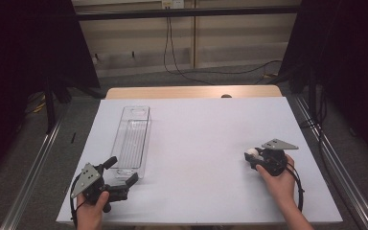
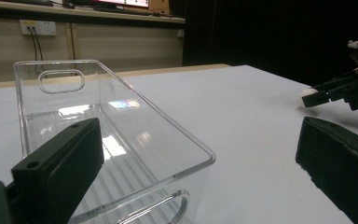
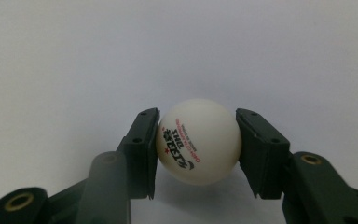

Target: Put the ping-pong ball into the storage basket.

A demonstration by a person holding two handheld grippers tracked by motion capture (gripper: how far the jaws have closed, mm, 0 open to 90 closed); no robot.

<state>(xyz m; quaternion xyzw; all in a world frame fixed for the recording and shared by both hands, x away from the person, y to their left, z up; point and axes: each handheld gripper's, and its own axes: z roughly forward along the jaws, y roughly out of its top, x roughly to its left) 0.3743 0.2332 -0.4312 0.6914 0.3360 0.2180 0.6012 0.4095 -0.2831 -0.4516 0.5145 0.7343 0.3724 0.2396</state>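
Table [image 1: 196, 139]: white top, bearing every item below.
Clear bin [image 1: 133, 140]: long transparent plastic container on the table's left half, lengthwise away from the person, nothing inside; a slotted handle in each end wall.
Left gripper [image 1: 124, 172]: at the bin's near end, jaws spread wide, one on each side of the bin's near corner.
Right gripper [image 1: 250, 155]: low over the table's right side, well apart from the bin, jaws pinching the ball.
Ball [image 3: 198, 141]: white table-tennis ball with red and black print, held between both pads.
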